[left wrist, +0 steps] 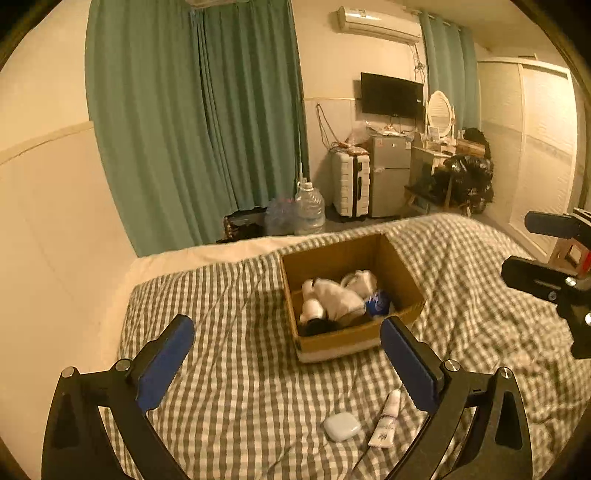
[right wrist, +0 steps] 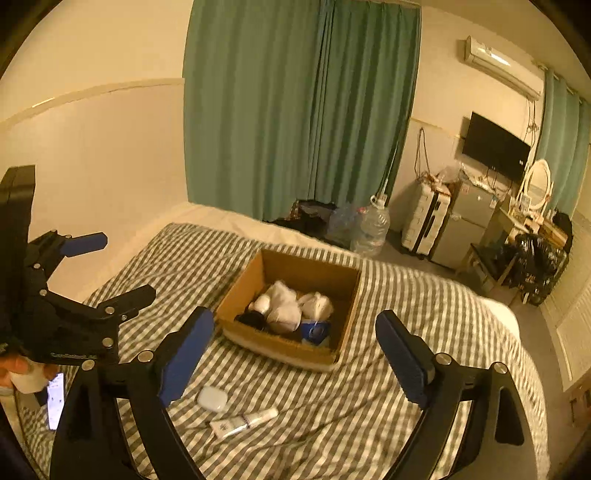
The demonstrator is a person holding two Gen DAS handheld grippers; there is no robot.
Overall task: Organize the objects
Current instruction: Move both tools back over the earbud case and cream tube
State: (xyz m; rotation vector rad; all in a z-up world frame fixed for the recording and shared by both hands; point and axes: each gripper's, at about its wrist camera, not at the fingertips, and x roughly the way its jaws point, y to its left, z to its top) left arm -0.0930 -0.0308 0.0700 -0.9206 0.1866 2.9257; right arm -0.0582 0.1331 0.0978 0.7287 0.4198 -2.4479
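Where a grey-and-white checked cover lay over the bed, stood one open brown cardboard box, holding white bundles, something dark and one blue item. Lay near it, toward the cameras, one small rounded white case and one white tube, just beside each other. Glowed at the bed's near left edge one lit phone. Hung behind, two sets of green curtains; stood below, two clear water jugs, one white suitcase, one silver fridge, one wall television, one air conditioner. Hovered above the cover, left gripper and right gripper, both spread wide, gripping nothing.
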